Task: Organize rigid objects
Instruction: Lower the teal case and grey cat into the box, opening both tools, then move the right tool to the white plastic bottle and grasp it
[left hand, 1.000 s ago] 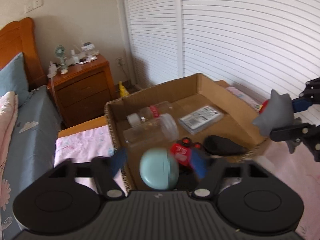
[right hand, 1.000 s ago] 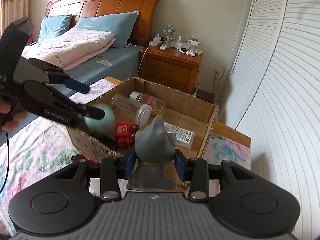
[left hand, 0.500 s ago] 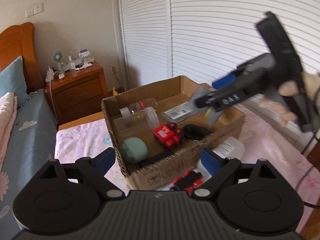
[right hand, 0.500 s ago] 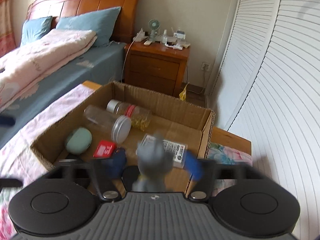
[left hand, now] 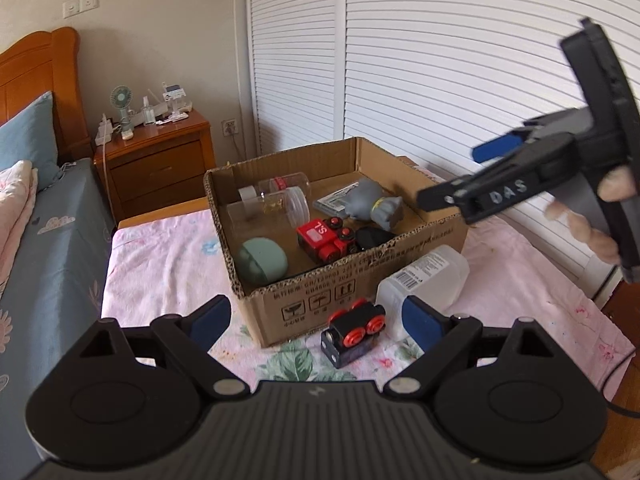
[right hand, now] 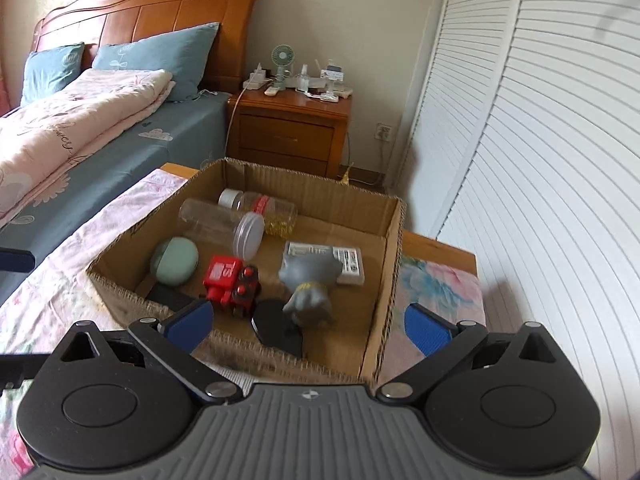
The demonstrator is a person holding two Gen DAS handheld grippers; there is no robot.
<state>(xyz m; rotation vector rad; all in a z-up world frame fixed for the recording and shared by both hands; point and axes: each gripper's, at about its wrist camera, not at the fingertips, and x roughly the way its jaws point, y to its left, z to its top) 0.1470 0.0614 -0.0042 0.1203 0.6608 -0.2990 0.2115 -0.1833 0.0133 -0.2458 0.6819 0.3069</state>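
The grey figurine [right hand: 306, 294] was seen lying inside the cardboard box [right hand: 390, 264], against a flat packet [right hand: 348, 262] and beside the red toy train [right hand: 230, 284]. The right gripper [right hand: 308, 326] was held above the box's near wall, its jaws opening with nothing gripped. The left gripper [left hand: 316, 318] was spread wide and empty before the box, near a black toy car [left hand: 352, 334]

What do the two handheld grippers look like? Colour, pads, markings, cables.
Both are matte black plastic. Each has a ribbed grey-black body, two round housings with silver pivot screws, and angled fingers with blue pads. Seen from the left gripper, the right gripper carries white "DAS" lettering, a pistol-style handle and a thin black cable below. No sleeve is visible.
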